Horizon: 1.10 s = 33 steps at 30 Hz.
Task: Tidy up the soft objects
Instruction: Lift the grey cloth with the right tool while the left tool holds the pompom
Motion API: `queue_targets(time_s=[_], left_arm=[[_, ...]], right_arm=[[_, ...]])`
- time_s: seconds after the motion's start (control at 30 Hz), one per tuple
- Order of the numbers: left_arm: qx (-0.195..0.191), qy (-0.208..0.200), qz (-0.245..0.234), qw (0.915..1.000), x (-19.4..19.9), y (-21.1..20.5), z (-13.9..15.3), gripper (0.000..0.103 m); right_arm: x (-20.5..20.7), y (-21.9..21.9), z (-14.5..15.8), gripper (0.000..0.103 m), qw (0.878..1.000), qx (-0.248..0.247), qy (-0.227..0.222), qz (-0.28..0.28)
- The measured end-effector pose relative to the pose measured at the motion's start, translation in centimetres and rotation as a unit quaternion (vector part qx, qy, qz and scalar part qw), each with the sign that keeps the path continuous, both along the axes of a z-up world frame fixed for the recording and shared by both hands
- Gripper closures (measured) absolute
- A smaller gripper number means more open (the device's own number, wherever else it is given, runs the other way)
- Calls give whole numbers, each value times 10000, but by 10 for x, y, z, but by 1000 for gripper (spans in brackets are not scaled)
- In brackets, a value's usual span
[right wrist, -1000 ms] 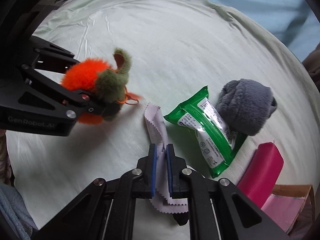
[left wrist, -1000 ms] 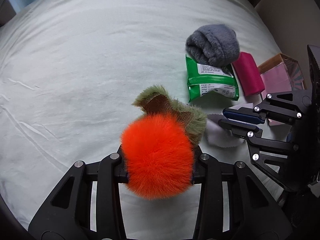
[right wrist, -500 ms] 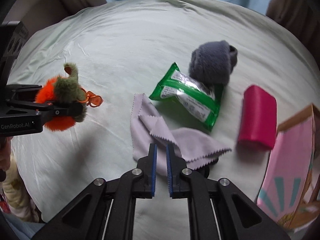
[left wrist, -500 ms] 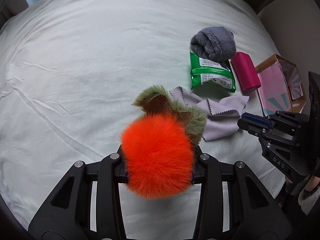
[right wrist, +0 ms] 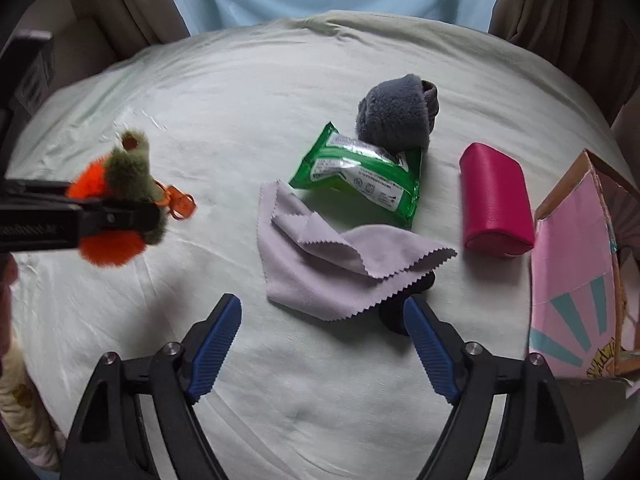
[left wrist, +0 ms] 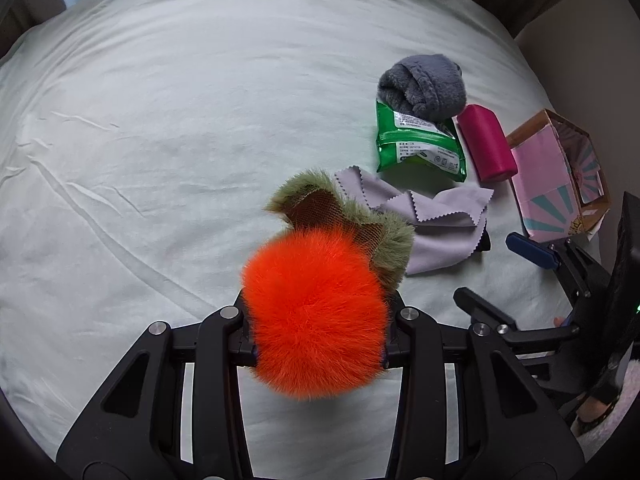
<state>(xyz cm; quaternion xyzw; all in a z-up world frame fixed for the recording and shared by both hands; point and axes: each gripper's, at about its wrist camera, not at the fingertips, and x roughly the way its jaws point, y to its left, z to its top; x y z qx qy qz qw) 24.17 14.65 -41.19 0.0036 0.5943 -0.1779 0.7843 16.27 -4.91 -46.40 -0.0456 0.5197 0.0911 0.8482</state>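
Observation:
My left gripper [left wrist: 320,304] is shut on a fluffy orange and green plush toy [left wrist: 308,340], held above the pale green sheet [left wrist: 160,120]. In the right wrist view the toy [right wrist: 120,192] hangs at the left with an orange clip below it. A lilac cloth [right wrist: 320,268] with zigzag edges lies crumpled on the sheet, just ahead of my right gripper [right wrist: 322,306]. That gripper's jaws are opening, and nothing is between the blue pads [right wrist: 216,340]. From the left wrist view the cloth [left wrist: 436,220] lies right of the toy, with the right gripper [left wrist: 496,276] beyond it.
A green wipes packet [right wrist: 360,172] lies behind the cloth, and a grey fluffy bundle [right wrist: 396,116] rests on its far end. A magenta pouch [right wrist: 496,204] lies to the right, beside an open pink cardboard box [right wrist: 576,280]. A small black object [right wrist: 396,312] pokes out under the cloth.
My right gripper let go of the lilac cloth, drew back and opened wide; the cloth now lies spread on the sheet. The left gripper still grips the toy.

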Motion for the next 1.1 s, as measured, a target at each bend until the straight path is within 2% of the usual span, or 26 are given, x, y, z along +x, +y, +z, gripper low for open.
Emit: queue_targets(time_s=[0.07,0.1,0.23,0.33,0.4,0.57,0.87,1.0,1.1], left_arm=[[10,1,46,10000,-3,4,-5,68],[22,12,81,10000,-4,6,-7,68],[16,12,246,9997,-9,19,-17,68],[28,23,365,9993,-10,28,-23,68],[26,13,430,9991,-9,33,-25,68],[9,-27,533,9986,-7,40,-28,68],[-103,-3,552,9984,3,38,-31,68],[-158,12,578,9982,7,36,-33,68],[-171,15,603,9980,10,36,-33,68]], right_arm=[[-8,11,-5,23,9990,-373,-260,31],[-11,14,-7,23,9986,-397,-347,53],[-18,25,-24,23,9994,97,-326,18],[-15,28,-41,23,9991,154,-318,-224],[-10,28,-46,26,9982,149,-474,-335],[11,39,-45,42,9941,-380,-968,-316],[43,49,-41,43,9866,-818,-1394,-213],[47,64,-28,46,9794,-1076,-1706,53],[57,66,-29,46,9826,-1050,-1530,28]])
